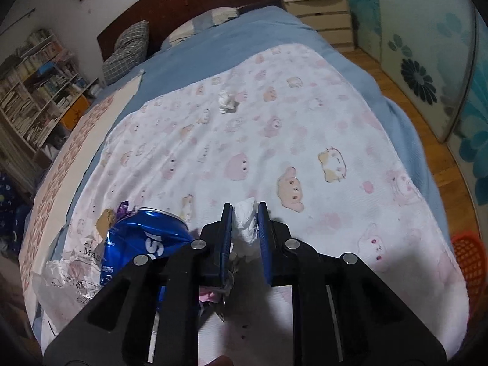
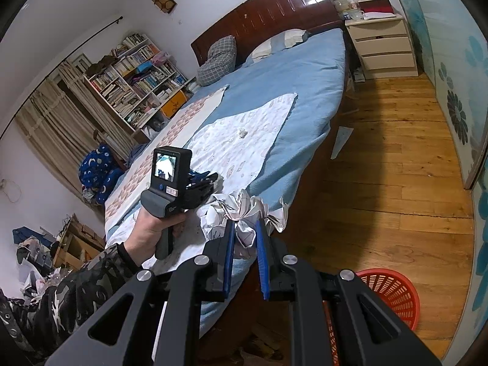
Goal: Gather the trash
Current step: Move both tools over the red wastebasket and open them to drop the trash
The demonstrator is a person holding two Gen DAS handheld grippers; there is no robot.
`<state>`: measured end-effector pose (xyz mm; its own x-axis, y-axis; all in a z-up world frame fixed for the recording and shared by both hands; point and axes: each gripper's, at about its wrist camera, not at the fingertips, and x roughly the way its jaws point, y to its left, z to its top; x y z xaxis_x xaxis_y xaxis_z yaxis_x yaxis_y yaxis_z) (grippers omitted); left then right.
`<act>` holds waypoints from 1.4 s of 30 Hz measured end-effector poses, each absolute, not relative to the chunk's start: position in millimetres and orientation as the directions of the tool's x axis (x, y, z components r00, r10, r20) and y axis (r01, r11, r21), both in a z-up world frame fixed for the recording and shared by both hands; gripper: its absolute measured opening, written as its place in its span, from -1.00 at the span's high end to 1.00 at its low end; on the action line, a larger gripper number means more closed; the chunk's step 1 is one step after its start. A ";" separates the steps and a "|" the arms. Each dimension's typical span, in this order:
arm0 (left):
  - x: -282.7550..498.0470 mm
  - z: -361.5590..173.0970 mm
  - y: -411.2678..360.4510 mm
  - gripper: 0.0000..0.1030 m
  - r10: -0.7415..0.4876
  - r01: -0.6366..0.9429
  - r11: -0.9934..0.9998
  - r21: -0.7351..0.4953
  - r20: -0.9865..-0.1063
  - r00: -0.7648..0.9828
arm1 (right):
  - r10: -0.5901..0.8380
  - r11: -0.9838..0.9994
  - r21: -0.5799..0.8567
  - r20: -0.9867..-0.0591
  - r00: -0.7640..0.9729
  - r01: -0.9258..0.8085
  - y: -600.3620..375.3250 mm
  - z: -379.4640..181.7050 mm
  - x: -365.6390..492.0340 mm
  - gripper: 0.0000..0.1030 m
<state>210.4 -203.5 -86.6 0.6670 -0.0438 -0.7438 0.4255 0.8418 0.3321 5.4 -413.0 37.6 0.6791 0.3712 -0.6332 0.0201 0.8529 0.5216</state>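
A tissue wad (image 1: pixel 245 224) is clamped in the left gripper (image 1: pixel 243 213) over the bed (image 1: pixel 195 58) and crumpled paper (image 2: pixel 244 213) in the right gripper (image 2: pixel 245 228) (mid-collection, judged); carrying to the basket (image 2: pixel 392 289) is called for next.

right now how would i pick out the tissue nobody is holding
Start at the blue bed and find the white cartoon-print blanket on it. The loose tissue wad lies alone toward its headboard end, far from the crushed can and wrappers, untouched by either gripper.
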 end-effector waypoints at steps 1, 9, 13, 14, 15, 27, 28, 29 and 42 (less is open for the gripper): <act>210.2 -85.3 -203.2 0.74 -0.041 0.423 0.842 0.334 -0.742 0.669 | 0.370 0.853 0.522 -0.634 0.679 0.022 -413.9 37.3 5.8 0.70; 186.1 -46.8 -208.8 0.78 -0.060 0.407 0.835 0.370 -0.674 0.736 | 0.354 0.853 0.521 -0.630 0.692 0.038 -421.8 34.3 3.7 0.70; 148.8 0.3 -209.6 0.78 -0.136 0.421 0.840 0.343 -0.617 0.775 | 0.335 0.859 0.510 -0.628 0.703 0.045 -423.0 35.4 0.2 0.70; 135.2 12.6 -210.1 0.78 -0.160 0.430 0.838 0.336 -0.601 0.783 | 0.329 0.862 0.505 -0.630 0.703 0.049 -423.7 35.5 -1.1 0.70; 121.0 23.1 -211.4 0.78 -0.187 0.443 0.834 0.329 -0.587 0.788 | 0.324 0.864 0.501 -0.632 0.704 0.052 -424.3 35.7 -1.8 0.70; 9.4 28.9 -273.8 0.78 -0.575 0.751 0.658 -0.051 -0.678 0.458 | 0.204 0.888 0.422 -0.717 0.667 0.182 -451.4 16.8 -21.0 0.70; 9.4 6.8 -285.8 0.78 -0.582 0.766 0.635 -0.098 -0.714 0.391 | 0.190 0.889 0.405 -0.752 0.631 0.215 -457.3 4.4 -21.2 0.70; 11.4 -16.3 -297.0 0.78 -0.570 0.772 0.623 -0.129 -0.750 0.334 | 0.172 0.889 0.386 -0.781 0.601 0.247 -462.0 -6.5 -21.9 0.70; 1.5 -217.6 -380.9 0.78 -0.322 0.767 0.615 -0.184 -0.946 0.031 | 0.123 0.858 0.172 -0.984 0.132 0.484 -496.7 -178.4 -14.8 0.70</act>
<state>1.6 -380.9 -217.6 0.0309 -0.3216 -0.9464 0.7670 0.6147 -0.1838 -14.8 -496.7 -178.4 0.1321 0.1226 -0.9836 0.4837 0.8582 0.1720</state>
